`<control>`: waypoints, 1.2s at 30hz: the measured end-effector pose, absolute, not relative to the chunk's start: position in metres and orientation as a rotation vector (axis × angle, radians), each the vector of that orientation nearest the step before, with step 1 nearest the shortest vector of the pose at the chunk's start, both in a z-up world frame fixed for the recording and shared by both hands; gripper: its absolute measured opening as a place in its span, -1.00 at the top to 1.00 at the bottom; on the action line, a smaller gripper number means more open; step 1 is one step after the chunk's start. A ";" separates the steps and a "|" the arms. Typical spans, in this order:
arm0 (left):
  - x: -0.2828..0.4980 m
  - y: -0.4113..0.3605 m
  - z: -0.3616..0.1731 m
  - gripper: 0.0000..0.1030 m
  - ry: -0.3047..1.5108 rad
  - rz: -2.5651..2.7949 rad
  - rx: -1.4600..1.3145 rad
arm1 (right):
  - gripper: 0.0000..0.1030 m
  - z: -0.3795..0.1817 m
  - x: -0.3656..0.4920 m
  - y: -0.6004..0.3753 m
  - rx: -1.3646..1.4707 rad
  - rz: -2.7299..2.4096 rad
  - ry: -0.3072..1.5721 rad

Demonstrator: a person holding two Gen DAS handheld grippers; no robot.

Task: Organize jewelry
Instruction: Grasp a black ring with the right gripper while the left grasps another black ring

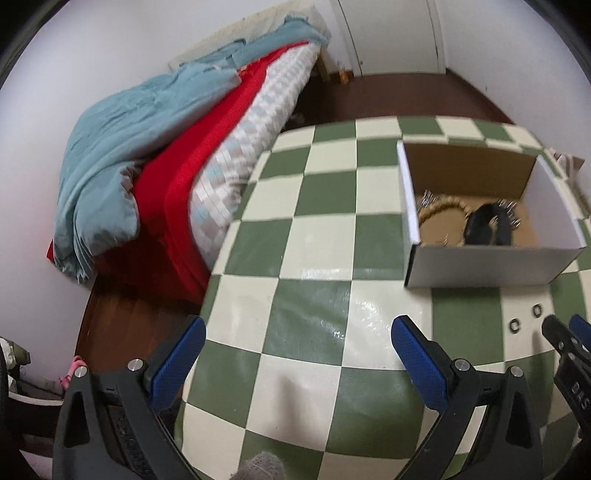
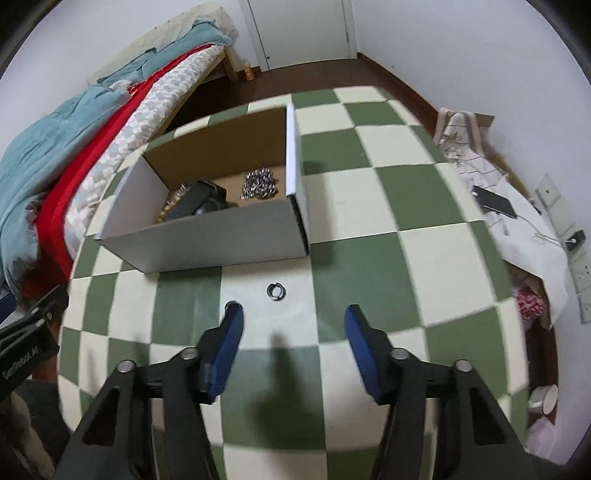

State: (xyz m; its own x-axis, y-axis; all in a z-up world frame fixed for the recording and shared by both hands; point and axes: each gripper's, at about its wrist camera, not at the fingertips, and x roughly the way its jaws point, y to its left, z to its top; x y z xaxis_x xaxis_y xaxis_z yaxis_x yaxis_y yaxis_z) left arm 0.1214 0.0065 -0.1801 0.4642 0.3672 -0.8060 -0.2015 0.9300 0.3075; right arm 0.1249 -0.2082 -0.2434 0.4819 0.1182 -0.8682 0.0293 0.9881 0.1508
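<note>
Bed (image 1: 236,162) left of table: teal blanket (image 1: 122,147) over red sheet (image 1: 173,177), checked mattress cover. Green-cream checkered tablecloth (image 2: 369,229). White door (image 2: 303,26), brown floor. Phone (image 2: 495,201) on white cloth at right, mug (image 2: 543,400) below.

Left gripper (image 1: 299,334) gapes over the checkered tabletop (image 1: 314,229); box (image 1: 491,266) right, 2 rings (image 1: 524,317) below it.

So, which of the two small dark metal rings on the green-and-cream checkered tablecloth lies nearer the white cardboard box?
The upper-right ring in the left wrist view; the other ring lies lower-left, farther from the white cardboard box.
</note>
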 end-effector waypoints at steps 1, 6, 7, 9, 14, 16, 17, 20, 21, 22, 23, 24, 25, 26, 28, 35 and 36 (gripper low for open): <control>0.124 0.007 -0.185 -0.99 1.046 0.354 0.180 | -0.01 -0.250 0.130 -0.205 0.147 0.056 1.070; 0.129 0.008 -0.198 -0.99 1.076 0.353 0.189 | 0.07 -0.259 0.141 -0.189 0.084 0.073 1.033; 0.130 0.007 -0.200 -0.99 1.079 0.349 0.191 | 0.09 -0.260 0.142 -0.184 0.046 0.065 1.025; 0.130 0.006 -0.201 -0.99 1.086 0.343 0.195 | 0.42 -0.260 0.141 -0.175 -0.027 0.057 1.012; 0.130 -0.002 -0.200 -0.99 1.094 0.311 0.181 | 0.75 -0.260 0.134 -0.176 -0.062 0.049 0.998; 0.129 -0.011 -0.198 -0.99 1.092 0.281 0.168 | 0.75 -0.257 0.130 -0.188 -0.007 0.038 1.002; 0.129 -0.017 -0.197 -0.99 1.091 0.256 0.156 | 0.75 -0.255 0.126 -0.198 0.035 0.026 1.004; 0.131 -0.040 -0.197 -0.98 1.101 0.165 0.126 | 0.75 -0.247 0.117 -0.224 0.121 -0.011 1.004; 0.132 -0.047 -0.197 -0.98 1.102 0.145 0.124 | 0.75 -0.245 0.115 -0.232 0.142 -0.025 1.005; 0.133 -0.058 -0.198 -0.98 1.104 0.112 0.123 | 0.75 -0.243 0.112 -0.238 0.157 -0.037 1.004; 0.134 -0.066 -0.199 -0.98 1.107 0.091 0.123 | 0.75 -0.241 0.109 -0.245 0.172 -0.052 1.003; 0.134 -0.075 -0.201 -0.98 1.112 0.069 0.123 | 0.75 -0.240 0.107 -0.253 0.184 -0.068 1.002; 0.136 -0.085 -0.203 -0.98 1.118 0.046 0.124 | 0.75 -0.239 0.105 -0.260 0.192 -0.083 1.003; 0.137 -0.093 -0.205 -0.98 1.122 0.027 0.126 | 0.75 -0.239 0.104 -0.265 0.196 -0.091 1.003; 0.138 -0.107 -0.210 -0.98 1.132 -0.002 0.140 | 0.75 -0.240 0.100 -0.276 0.211 -0.114 1.008; 0.141 -0.130 -0.220 -0.71 1.139 -0.057 0.145 | 0.75 -0.244 0.095 -0.297 0.245 -0.150 1.018; 0.143 -0.131 -0.222 -0.53 1.146 -0.067 0.135 | 0.75 -0.245 0.095 -0.298 0.247 -0.152 1.019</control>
